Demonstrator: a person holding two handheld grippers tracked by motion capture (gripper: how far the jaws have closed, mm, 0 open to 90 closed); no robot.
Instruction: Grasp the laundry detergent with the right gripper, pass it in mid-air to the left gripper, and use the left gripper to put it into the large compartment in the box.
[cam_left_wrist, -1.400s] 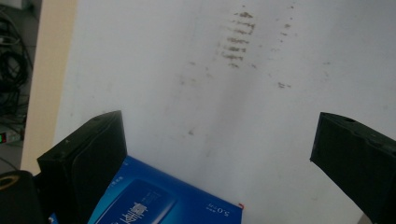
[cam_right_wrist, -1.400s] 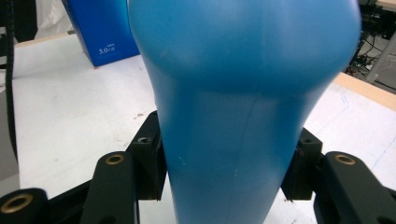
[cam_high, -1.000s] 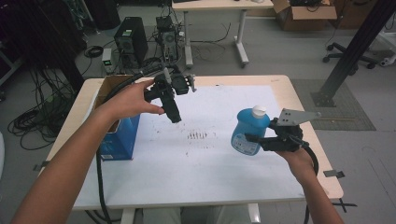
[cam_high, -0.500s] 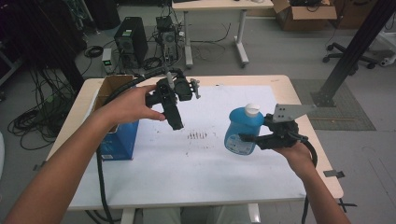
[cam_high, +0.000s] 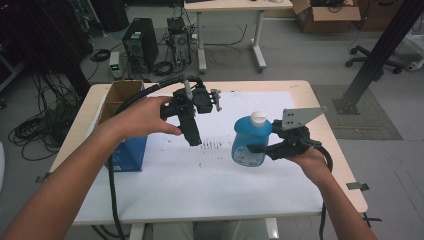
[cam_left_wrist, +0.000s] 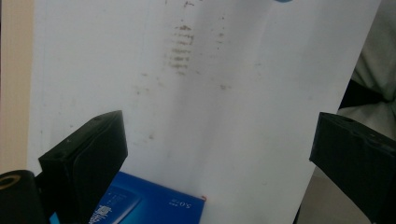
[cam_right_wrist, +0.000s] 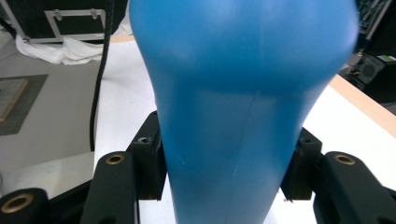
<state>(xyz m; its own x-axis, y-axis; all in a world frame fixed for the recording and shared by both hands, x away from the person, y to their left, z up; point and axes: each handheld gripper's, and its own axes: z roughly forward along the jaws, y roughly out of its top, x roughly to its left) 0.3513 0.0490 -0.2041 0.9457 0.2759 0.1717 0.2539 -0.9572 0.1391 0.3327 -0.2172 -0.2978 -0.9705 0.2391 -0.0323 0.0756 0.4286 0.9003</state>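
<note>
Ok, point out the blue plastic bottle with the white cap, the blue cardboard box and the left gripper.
blue plastic bottle with the white cap (cam_high: 248, 144): high view, its body.
blue cardboard box (cam_high: 127, 152): high view, its front side.
left gripper (cam_high: 194, 140): high view, its jaw tips.

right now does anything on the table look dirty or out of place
Yes: a patch of small dark smudges marks the white sheet mid-table, beside the blue bottle in the right hand-held gripper. Nothing looks spilled or broken.

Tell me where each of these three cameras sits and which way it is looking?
High view: above the table, looking forward and down; both forearms, left gripper, right gripper.
Left gripper view: rides that gripper, looking down at the white sheet; fingers wide apart.
Right gripper view: rides that gripper; fingers clamp the blue bottle.
Shared: bottle and blue box.
</note>
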